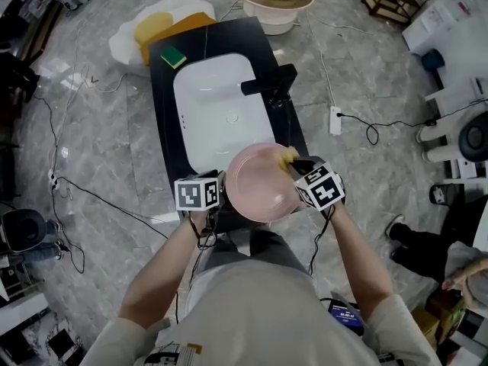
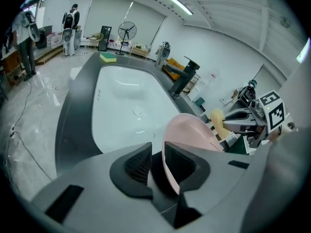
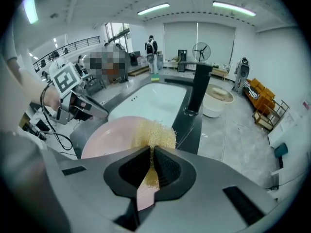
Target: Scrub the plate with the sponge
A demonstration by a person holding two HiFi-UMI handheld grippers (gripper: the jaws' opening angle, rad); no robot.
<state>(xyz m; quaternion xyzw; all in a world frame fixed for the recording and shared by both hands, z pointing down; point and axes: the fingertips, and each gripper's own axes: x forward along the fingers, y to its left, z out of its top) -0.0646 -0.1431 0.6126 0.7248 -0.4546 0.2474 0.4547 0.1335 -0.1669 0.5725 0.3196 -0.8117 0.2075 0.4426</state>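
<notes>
Marbled floor (image 1: pixel 99 151), black counter (image 1: pixel 162 128); left tongs (image 2: pixel 156 160) spread round plate (image 1: pixel 259 183), right tongs (image 3: pixel 151 168) pinching sponge (image 3: pixel 155 134).

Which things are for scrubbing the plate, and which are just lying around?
For the job:
- pink plate, its rim between the left gripper's jaws
- yellow sponge, pinched in the right gripper
- white sink

Just lying around:
- green sponge on the sink's far corner
- round tub on the floor
- power strip on the floor
</notes>
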